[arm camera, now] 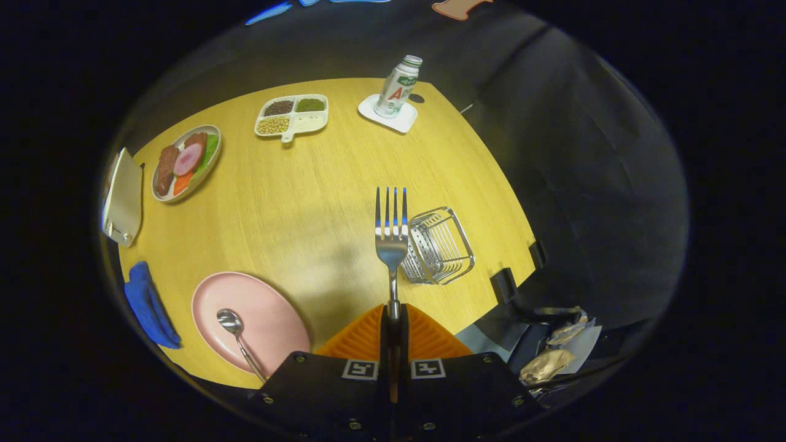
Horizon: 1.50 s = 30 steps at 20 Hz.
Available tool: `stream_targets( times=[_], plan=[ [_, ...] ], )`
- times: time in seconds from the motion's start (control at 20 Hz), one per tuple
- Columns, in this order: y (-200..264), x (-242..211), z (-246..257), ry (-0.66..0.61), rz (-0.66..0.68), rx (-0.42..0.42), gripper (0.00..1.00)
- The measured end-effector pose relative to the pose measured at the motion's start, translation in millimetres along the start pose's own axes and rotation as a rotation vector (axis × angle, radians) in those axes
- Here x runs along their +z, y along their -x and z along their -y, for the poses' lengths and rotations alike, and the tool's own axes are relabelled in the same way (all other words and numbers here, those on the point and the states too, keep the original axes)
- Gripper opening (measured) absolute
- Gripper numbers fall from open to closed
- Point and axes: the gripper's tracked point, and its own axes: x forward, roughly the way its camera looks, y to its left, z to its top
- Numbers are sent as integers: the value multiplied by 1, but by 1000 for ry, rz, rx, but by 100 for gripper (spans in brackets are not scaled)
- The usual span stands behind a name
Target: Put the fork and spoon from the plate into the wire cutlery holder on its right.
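So the tool (393, 319) has its two fingers clamped tight on the handle of the fork (392, 236), which sticks straight out ahead of them, tines pointing away, lifted above the counter (307, 202). The fork's head sits just left of the wire cutlery holder (437, 247) from this angle, overlapping its near-left rim. Can't tell how high it is over the basket.

The spoon (236, 334) is on the pink plate (249, 322), bowl end away from the tool, handle running back toward the fingers, off to the left of them.

Further out on the wooden counter: an oval dish of food (186, 161), a divided tray (292, 115) with beans or grains in three sections, and a bottle (398, 87) standing on a white coaster (388, 113). A blue cloth (147, 304) lies left of the plate, and a pale flat thing (123, 196) sits beyond that at the counter's edge.
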Motion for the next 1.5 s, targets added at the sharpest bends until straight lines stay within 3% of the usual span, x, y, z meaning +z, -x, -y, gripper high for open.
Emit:
stream_targets(
  times=[0.45,0.9,1.05,1.1,1.15,1.2,1.5],
  plan=[
    [28,10,1,1,-150,42,5],
    [15,7,14,128,-233,58,7],
    [16,18,14,126,-194,54,19],
    [20,21,13,120,-177,63,55],
    [20,25,11,118,-162,70,64],
    [22,28,11,121,-148,72,68],
    [29,31,7,110,-113,73,68]
  ],
)
